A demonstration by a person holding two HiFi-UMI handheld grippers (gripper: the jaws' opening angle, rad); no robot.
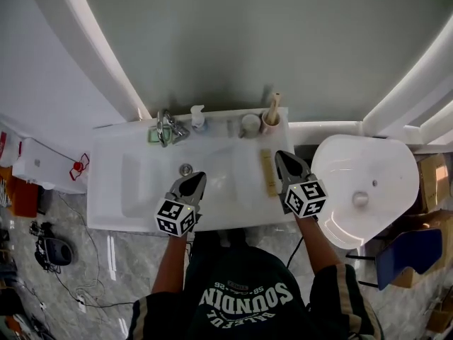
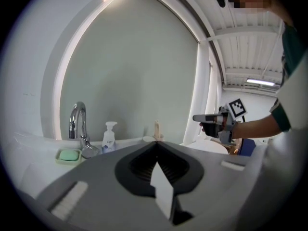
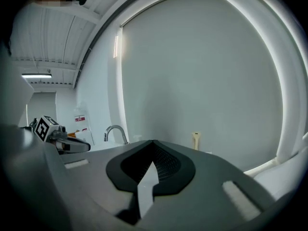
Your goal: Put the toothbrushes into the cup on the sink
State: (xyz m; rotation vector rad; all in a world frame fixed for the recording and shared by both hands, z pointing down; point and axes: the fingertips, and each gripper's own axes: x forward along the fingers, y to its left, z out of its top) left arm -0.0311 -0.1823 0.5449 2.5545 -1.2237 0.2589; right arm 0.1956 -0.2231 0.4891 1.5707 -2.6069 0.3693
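Observation:
A tan cup (image 1: 269, 124) stands at the back right of the white sink (image 1: 106, 183) with a wooden toothbrush (image 1: 273, 105) upright in it; the same toothbrush (image 3: 196, 139) shows in the right gripper view and again (image 2: 156, 129) in the left gripper view. A grey-white cup (image 1: 249, 125) stands next to the tan one. A long pale wooden piece (image 1: 267, 172) lies flat on the sink's right rim; I cannot tell what it is. My left gripper (image 1: 197, 178) (image 2: 155, 144) hangs shut and empty over the basin. My right gripper (image 1: 281, 156) (image 3: 153, 142) is shut and empty beside the wooden piece.
A chrome tap (image 1: 168, 127), a green soap dish (image 1: 155, 137) and a soap dispenser (image 1: 198, 117) line the sink's back edge. The drain (image 1: 185, 169) lies just ahead of the left gripper. A white toilet (image 1: 361, 183) stands right of the sink. Boxes and cables lie on the floor.

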